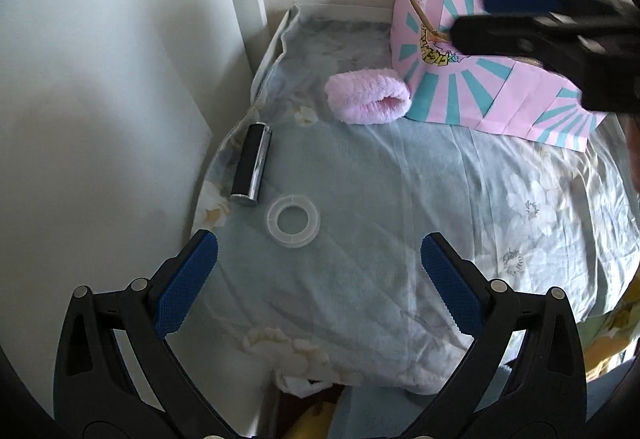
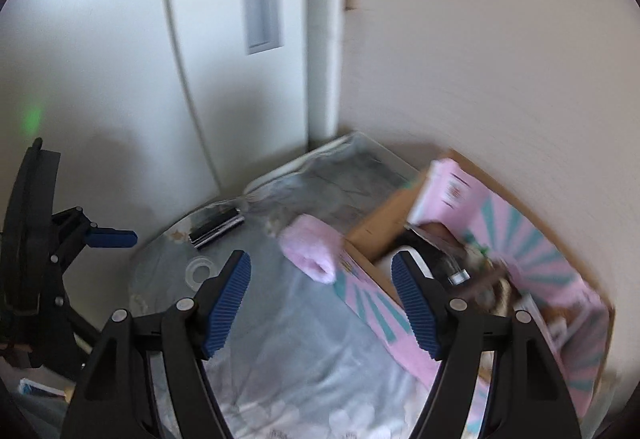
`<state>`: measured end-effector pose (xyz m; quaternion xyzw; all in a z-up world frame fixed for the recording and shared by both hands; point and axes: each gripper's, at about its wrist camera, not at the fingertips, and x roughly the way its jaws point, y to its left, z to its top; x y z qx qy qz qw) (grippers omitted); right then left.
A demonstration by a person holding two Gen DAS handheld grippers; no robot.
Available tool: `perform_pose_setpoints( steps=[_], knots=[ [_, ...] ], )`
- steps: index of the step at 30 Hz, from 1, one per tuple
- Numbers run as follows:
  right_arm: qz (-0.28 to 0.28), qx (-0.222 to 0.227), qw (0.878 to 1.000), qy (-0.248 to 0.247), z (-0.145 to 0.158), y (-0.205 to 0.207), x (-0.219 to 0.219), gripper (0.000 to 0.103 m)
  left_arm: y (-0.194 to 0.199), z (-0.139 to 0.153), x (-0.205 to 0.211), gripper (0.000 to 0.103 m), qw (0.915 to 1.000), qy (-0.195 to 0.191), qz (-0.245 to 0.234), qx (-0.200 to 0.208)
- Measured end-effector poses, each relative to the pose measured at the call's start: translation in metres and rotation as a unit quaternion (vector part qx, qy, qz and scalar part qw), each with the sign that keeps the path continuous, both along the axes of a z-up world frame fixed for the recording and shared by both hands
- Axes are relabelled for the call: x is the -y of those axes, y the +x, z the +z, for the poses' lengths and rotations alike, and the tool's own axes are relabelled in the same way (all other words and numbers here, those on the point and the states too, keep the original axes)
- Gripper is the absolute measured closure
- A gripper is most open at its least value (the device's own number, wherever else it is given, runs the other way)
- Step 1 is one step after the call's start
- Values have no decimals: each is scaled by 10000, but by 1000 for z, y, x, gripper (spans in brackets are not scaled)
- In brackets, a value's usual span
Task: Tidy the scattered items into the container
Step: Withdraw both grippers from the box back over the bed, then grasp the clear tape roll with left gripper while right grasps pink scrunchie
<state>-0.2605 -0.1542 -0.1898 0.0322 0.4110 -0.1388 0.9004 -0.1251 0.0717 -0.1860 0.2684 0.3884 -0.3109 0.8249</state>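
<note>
left gripper (image 1: 320, 279) wide, empty; right gripper (image 2: 320, 303) likewise. lower squarely over clear tape ring (image 1: 293, 221), pinch its rim.

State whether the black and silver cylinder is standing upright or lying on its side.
Lying on its side. The cylinder rests lengthwise on the floral cloth, near the clear ring, outside the pink box.

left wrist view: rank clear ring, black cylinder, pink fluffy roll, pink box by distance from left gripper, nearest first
From the left gripper, fingers open and empty:
1. clear ring, just ahead on the bedsheet, between the fingers' line.
2. black cylinder, ahead and left, near the wall.
3. pink fluffy roll, farther ahead, against the box.
4. pink box, farthest, back right by the wall.
</note>
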Motion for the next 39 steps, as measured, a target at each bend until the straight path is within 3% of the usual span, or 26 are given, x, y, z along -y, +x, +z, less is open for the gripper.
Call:
perform_pose_setpoints(
  steps=[4, 9, 15, 22, 27, 33, 39],
  knots=[
    [906, -319, 9953, -90, -3, 24, -2, 34, 3, -8, 1, 1, 9999, 79, -63, -26],
    [2178, -1346, 9658, -412, -11, 63, 9, 34, 9, -21, 4, 1, 9997, 234, -79, -94],
    [2894, -2463, 9225, -674, -40, 100, 21, 34, 21, -31, 8, 2, 9993, 248, 35, -260],
    [3281, -3025, 8890, -1027, -76, 114, 9, 34, 37, -35, 12, 2, 9984, 293, 186, -446],
    [3289, -3198, 8823, -1058, -88, 119, 9, 34, 48, -44, 14, 34, 9961, 405, 227, -754],
    [3275, -3424, 8747, -1022, -100, 122, 17, 35, 55, -44, 9, 45, 9949, 346, 283, -906],
    [3411, -3712, 8584, -952, -114, 116, 16, 65, 60, -41, 6, 63, 9953, 384, 313, -827]
  ],
)
